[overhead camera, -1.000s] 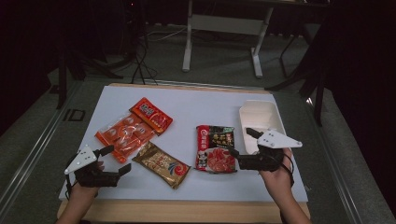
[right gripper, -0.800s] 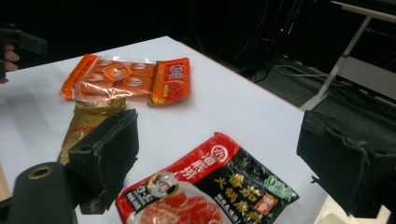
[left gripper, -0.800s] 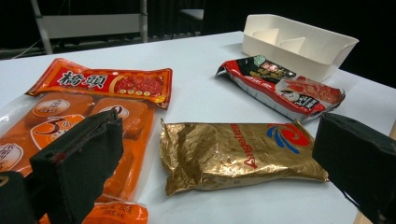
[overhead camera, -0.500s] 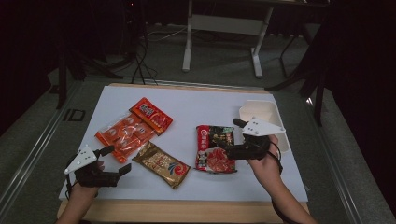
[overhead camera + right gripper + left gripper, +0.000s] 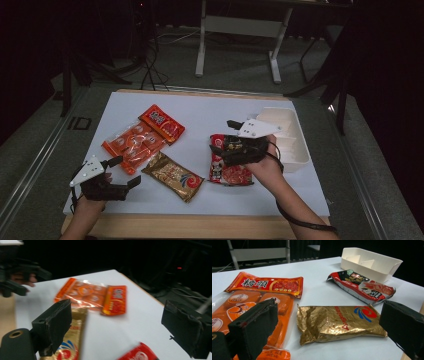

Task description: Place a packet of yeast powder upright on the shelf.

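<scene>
A white desk [image 5: 210, 112] is seen from above, with four packets and a tray laid out on it. The right tongs [image 5: 231, 145] are held over the upper end of the red packet [image 5: 227, 170], which lies right of centre on the desk, just beside the white tray [image 5: 295, 150]; whether the packet is touched by them cannot be told. In the right gripper view these tongs [image 5: 120, 327] are seen spread wide, with nothing between the jaws, and a corner of the red packet [image 5: 140, 353] is shown below them, blurred. The left tongs [image 5: 120, 172] are held near the front left corner of the desk, likewise spread and empty, as confirmed in the left gripper view [image 5: 327, 327]. The gold packet [image 5: 172, 176] is placed between the two tongs, lying flat and at a slant, apart from the red packet. Behind it, the orange packet [image 5: 131, 147] is laid flat, and its far end is overlapped by the small red packet [image 5: 162, 124]. In the left gripper view the gold packet [image 5: 339, 322] is framed between the jaws, the red packet [image 5: 362, 287] is seen beyond it, and the divided tray [image 5: 372, 263] is seen farther back.
</scene>
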